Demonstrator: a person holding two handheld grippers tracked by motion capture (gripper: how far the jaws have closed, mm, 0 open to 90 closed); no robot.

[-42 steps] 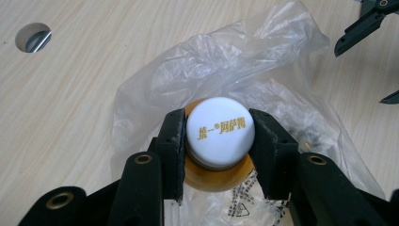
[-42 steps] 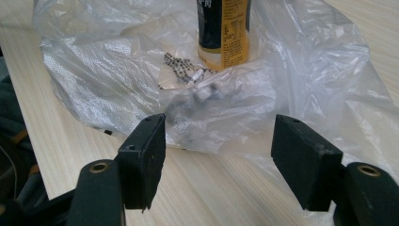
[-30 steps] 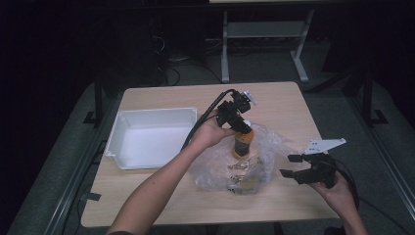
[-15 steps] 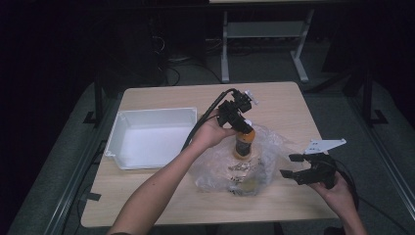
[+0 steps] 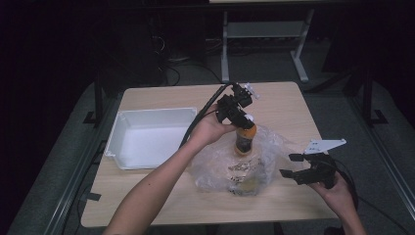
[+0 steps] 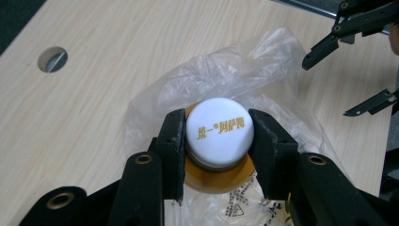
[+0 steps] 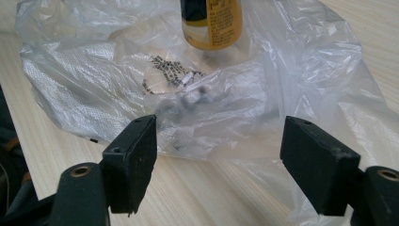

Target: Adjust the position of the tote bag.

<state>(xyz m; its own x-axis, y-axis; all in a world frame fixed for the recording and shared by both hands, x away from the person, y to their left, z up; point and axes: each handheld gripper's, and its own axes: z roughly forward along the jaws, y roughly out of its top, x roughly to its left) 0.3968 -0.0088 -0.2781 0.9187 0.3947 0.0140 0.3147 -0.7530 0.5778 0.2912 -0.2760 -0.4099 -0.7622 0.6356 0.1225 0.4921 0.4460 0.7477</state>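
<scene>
Left gripper [image 6: 217, 155] jaws clamp the bottle [image 5: 243, 140] by its white cap [image 6: 219, 133], mid-counter inside the bag [image 5: 230, 166]; full, probably heavy, slick, so grip the ridged cap; flimsy bag; right gripper [image 7: 219, 162] gapes open, right.

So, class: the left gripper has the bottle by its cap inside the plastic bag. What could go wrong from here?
1. The left gripper pinches only the white cap, so the bottle might slip or swing.
2. The plastic bag still wraps the bottle's lower part and could get dragged along.
3. The right gripper is open, beside the bag but not holding it, so nothing keeps the bag down.
</scene>
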